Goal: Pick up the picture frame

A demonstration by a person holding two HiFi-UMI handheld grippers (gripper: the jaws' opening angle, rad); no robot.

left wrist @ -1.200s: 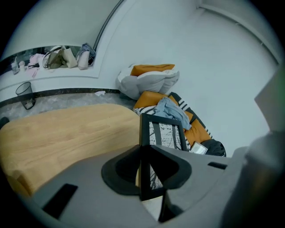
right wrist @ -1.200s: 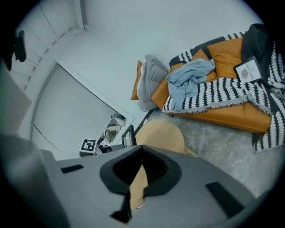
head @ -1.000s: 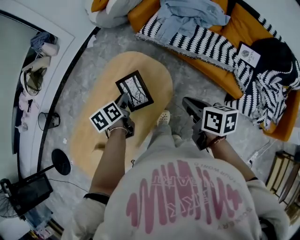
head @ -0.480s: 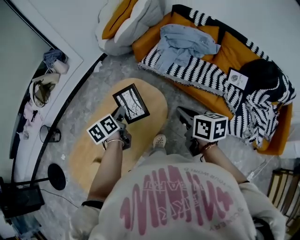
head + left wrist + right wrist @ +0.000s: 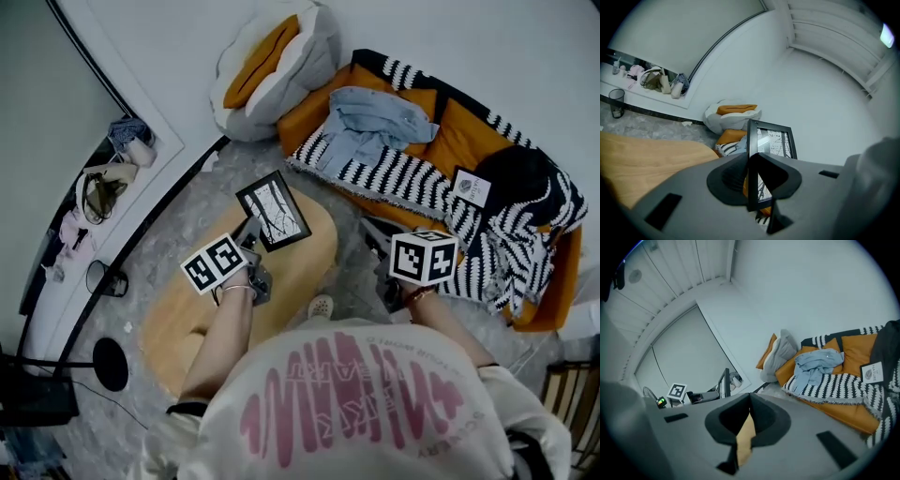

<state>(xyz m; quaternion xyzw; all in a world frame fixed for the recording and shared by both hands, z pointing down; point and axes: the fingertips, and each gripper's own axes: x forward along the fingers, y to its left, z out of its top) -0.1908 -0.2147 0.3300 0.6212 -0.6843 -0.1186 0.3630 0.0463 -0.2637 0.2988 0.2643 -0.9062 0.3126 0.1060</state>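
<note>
Picture frame [image 5: 273,211] clamped in left tool [image 5: 250,229] at center, over desk [image 5: 178,319]; right tool [image 5: 369,225] jaws together, empty.

You see soft, even, cool light; shadows are weak; both gripper views curve strongly, with dark corners.

A blue shirt [image 5: 375,117] lies on the orange sofa [image 5: 466,127].

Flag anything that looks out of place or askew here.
A light-blue shirt lies crumpled on the striped blanket. Otherwise nothing stands out: the picture frame is simply clamped by one edge in the left gripper.
</note>
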